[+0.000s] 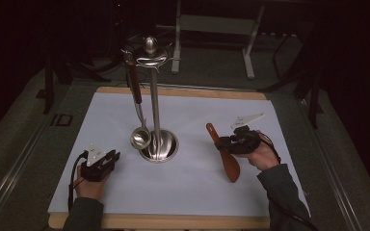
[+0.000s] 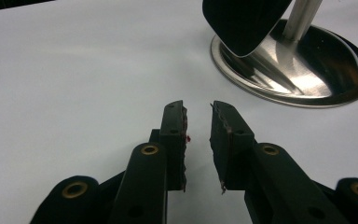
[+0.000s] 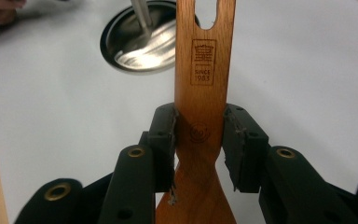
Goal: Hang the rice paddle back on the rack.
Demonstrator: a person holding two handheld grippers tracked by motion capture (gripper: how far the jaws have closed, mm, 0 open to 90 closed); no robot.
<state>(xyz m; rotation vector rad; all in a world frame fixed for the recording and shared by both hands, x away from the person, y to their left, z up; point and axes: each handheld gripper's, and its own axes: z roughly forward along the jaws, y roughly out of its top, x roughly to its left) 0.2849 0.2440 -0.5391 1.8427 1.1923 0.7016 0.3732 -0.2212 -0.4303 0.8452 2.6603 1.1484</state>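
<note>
The right gripper [image 3: 199, 135] pinched the wooden spatula [image 1: 225, 156] at its neck, blade toward the person, slotted handle pointing up toward the rack [image 1: 155, 103] standing left across the bench. The left gripper [image 2: 198, 126] rested nearly closed, empty.

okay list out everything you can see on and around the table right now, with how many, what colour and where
wooden spatula: 1, reddish brown, right half of the table, handle clamped between the right gripper's jaws
ladle: 1, silver bowl with a dark brown handle, hanging from the top of the stand, bowl beside the base
utensil stand: 1, silver, upright pole on a round base, middle of the table
table: 1, white top with a light wood edge
metal frame: 1, pale grey, on the floor behind the table
left gripper: 1, black, low over the table's left front, jaws slightly apart, nothing between them
right gripper: 1, black, closed on the spatula handle
</note>
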